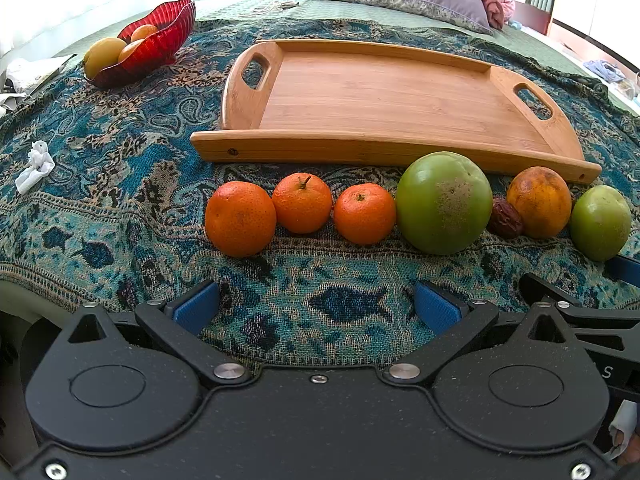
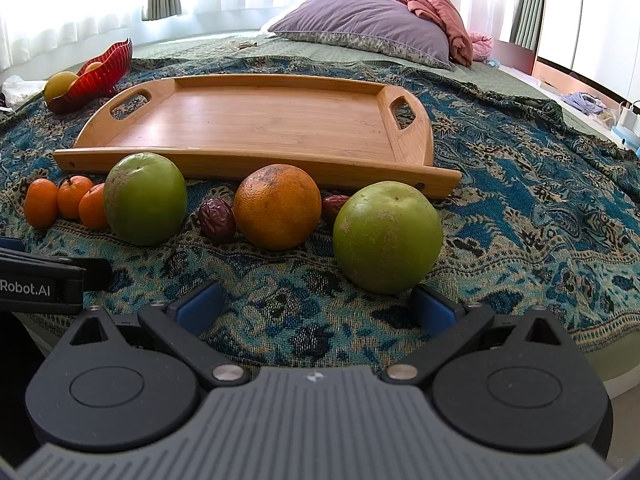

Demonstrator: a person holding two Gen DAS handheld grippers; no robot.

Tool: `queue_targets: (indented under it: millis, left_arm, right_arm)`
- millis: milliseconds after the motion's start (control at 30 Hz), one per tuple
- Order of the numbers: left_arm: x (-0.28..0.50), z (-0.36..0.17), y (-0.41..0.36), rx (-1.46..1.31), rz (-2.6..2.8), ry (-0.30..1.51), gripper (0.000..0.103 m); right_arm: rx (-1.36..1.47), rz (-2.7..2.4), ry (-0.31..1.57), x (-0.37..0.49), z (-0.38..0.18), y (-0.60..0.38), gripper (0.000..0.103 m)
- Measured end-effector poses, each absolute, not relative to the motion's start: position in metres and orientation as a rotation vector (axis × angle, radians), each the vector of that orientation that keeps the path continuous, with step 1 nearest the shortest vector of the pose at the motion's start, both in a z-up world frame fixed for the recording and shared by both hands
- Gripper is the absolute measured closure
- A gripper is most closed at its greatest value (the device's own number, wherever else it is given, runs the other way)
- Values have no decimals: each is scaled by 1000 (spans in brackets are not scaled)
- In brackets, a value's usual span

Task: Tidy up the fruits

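Now, step: nothing picked yet; wooden tray (image 2: 256, 120) bare.
Grippers: left gripper (image 1: 316, 308) and right gripper (image 2: 316, 306), fingers apart, empty.
Next: close on green fruit (image 2: 387, 237) before tray.

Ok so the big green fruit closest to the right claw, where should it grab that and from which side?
Grip the green fruit across its widest middle, one finger on each flank. Come from the near side, level with the cloth: the right claw is open and the fruit sits just ahead, slightly toward its right finger. Its flanks look free; a date lies behind on the left, so don't push deep.
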State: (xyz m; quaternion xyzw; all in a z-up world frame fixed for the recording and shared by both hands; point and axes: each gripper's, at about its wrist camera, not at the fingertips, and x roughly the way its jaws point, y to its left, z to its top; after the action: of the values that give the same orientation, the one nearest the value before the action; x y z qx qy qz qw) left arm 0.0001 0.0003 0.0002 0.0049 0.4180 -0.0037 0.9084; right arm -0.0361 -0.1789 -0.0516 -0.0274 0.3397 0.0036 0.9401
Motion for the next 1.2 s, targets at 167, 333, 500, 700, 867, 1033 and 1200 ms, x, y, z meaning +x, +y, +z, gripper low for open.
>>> queue_targets:
  millis: [167, 333, 500, 700, 867, 1033, 1200]
  left_arm:
    - [0, 0, 1, 10, -7, 863, 0]
    - [0, 0, 0, 10, -7, 863, 0]
    - [0, 0, 0, 11, -7, 863, 0]
    - [0, 0, 1, 11, -7, 863, 0]
    - [0, 0, 1, 11, -7, 863, 0]
    - [0, 0, 0, 12, -7, 863, 0]
    - [0, -1, 1, 18, -4, 855, 0]
  right_arm:
    - [-57, 7, 693, -36, -51, -179, 0]
    - [-57, 7, 693, -36, -51, -179, 0]
    - [-57, 7, 693, -36, -51, -179, 0]
    - [-58, 7, 692, -37, -51, -178, 0]
    - [-58, 7, 692, -37, -51, -179, 0]
    - [-58, 7, 692, -37, -51, -179, 0]
    - [-59, 6, 692, -37, -51, -178, 0]
